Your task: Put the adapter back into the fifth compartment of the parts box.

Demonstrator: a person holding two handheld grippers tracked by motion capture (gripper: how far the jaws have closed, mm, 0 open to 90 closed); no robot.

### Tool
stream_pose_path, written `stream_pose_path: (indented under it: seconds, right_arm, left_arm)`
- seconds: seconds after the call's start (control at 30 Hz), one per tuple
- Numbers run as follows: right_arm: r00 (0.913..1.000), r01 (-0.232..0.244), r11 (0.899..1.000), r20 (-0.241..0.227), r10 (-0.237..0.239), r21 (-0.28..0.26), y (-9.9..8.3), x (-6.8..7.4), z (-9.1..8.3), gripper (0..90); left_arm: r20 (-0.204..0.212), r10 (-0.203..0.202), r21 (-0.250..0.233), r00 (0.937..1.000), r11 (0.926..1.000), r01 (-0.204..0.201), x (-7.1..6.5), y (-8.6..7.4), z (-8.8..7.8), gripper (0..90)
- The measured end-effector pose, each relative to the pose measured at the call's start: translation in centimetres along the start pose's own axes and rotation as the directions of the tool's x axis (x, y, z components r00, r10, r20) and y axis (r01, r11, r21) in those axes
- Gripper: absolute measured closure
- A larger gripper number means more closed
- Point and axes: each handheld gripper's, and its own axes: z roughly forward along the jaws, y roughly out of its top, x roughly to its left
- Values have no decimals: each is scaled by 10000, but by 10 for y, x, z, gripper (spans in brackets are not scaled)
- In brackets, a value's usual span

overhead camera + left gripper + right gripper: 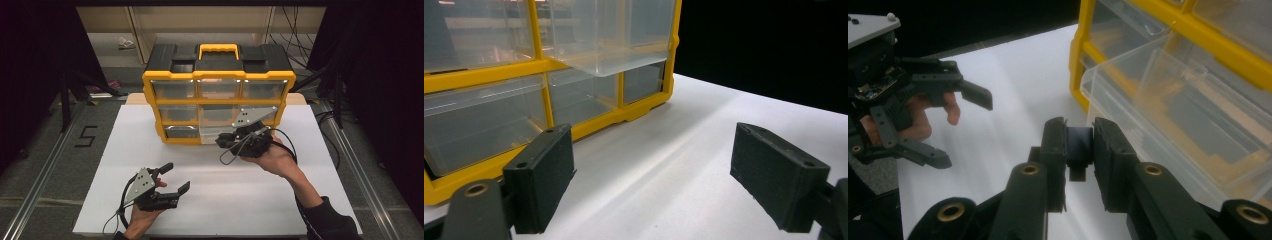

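A yellow and black organizer (218, 80) with clear drawers stands at the back of the white board (150, 150). Its bottom middle drawer (214, 133) is pulled out; it also shows in the right gripper view (1168, 115) and the left gripper view (609, 55). My right gripper (223, 142) hovers just in front of that drawer, shut on a small black block (1079, 147), which sits between its jaws (1080, 132). My left gripper (176, 177) rests near the front left of the board, open with nothing between its jaws (674, 165). It also appears in the right gripper view (960, 130).
The white board lies on a grey floor-like surface with metal rails (45, 165) at both sides. Cables (295, 30) trail behind the organizer. Dark curtains close in left and right. Bare board stretches between the two grippers.
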Motion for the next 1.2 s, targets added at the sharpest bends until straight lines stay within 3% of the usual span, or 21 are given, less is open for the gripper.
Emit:
stream_pose_path:
  seconds: [0.57, 1.2]
  right_arm:
    - [9994, -165, 9992, 296, 176, -359, 17, -15, -6, 764]
    - [9967, -451, 9974, 655, 488, -561, 30, -32, -1, 764]
  left_arm:
    - [4, -2, 23, 10000, 10000, 2, 0, 0, 0, 173]
    - [26, 35, 14, 10000, 10000, -35, 0, 0, 0, 173]
